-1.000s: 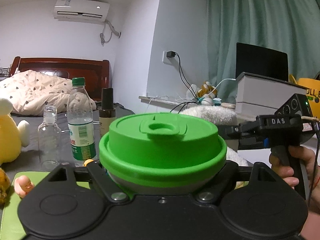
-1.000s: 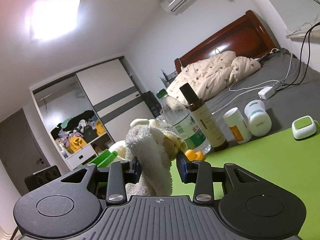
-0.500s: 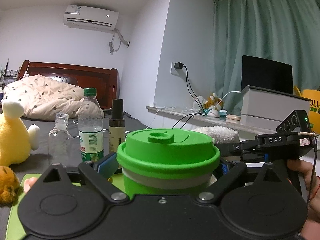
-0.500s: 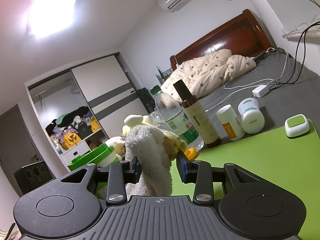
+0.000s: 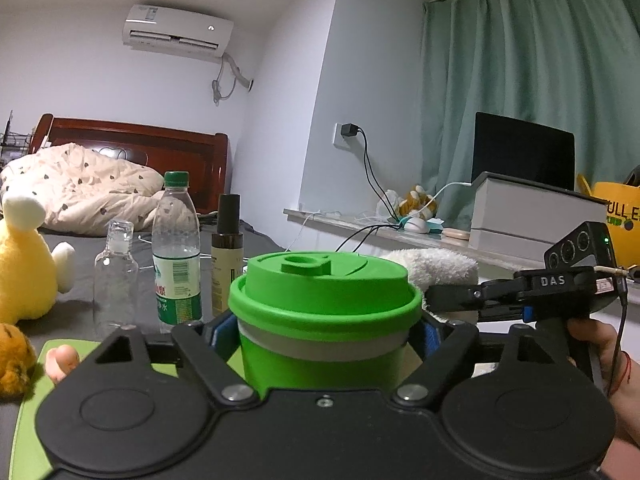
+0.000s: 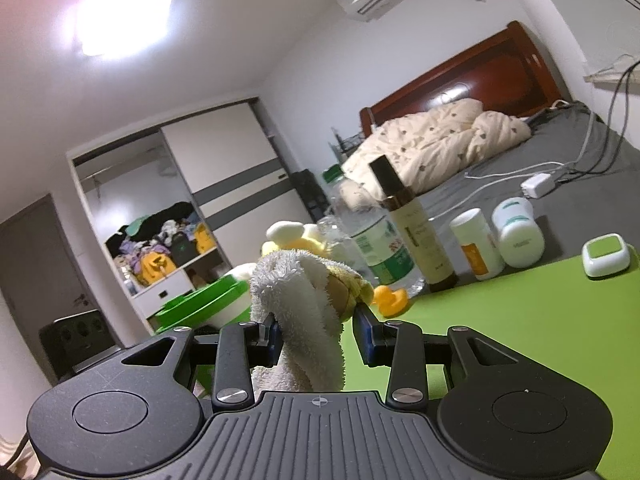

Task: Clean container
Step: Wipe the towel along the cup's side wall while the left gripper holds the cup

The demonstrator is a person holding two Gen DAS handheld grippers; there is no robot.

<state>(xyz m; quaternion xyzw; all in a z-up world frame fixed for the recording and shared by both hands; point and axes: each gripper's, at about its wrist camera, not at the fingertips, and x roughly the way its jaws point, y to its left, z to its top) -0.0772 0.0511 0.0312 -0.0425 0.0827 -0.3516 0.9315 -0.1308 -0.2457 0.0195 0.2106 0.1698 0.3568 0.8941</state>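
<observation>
Your left tool (image 5: 326, 326) grips the upright green container (image 5: 325, 320), lid on, above the green mat (image 6: 520, 320), while your right tool (image 6: 316, 334) just beside it clamps a white towel (image 6: 304, 312).

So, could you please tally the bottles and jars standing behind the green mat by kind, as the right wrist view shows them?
Clear plastic water bottles: 2 (green-capped bottle, smaller uncapped bottle)
Dark-capped pump bottle: 1
White jars: 2 (orange-labelled jar, green-striped jar)
Total: 5
</observation>
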